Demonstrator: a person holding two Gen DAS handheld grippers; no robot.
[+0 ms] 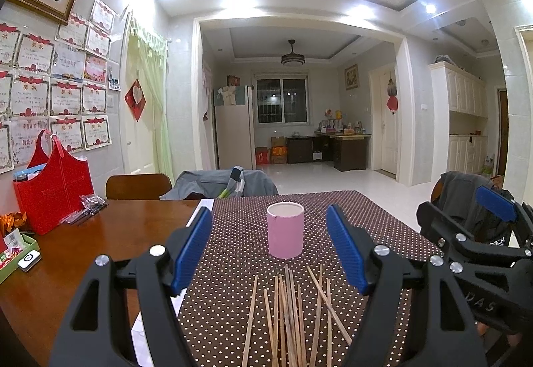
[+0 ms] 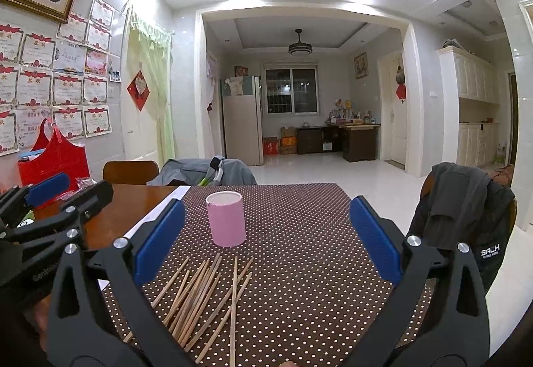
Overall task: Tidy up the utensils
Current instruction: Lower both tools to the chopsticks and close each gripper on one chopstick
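Several wooden chopsticks [image 1: 293, 317] [image 2: 200, 297] lie loose in a pile on the brown dotted tablecloth [image 1: 240, 267] [image 2: 316, 250]. Behind them stands an upright pink cylindrical cup [image 1: 285, 230] [image 2: 226, 218], its mouth open upward. My left gripper [image 1: 269, 250] hovers open above the near end of the pile, nothing between its blue pads. My right gripper [image 2: 266, 237] is open too, held to the right of the pile and empty. Each gripper shows at the edge of the other's view: the right one [image 1: 493, 227], the left one [image 2: 50, 197].
A red bag [image 1: 53, 190] [image 2: 55, 155], small packets and a green tray [image 1: 16, 253] sit on the bare wooden table [image 1: 100, 233] at the left. Chairs draped with clothing stand at the far side [image 1: 226, 183] and the right [image 2: 466, 210]. The tablecloth's right edge drops to a white floor.
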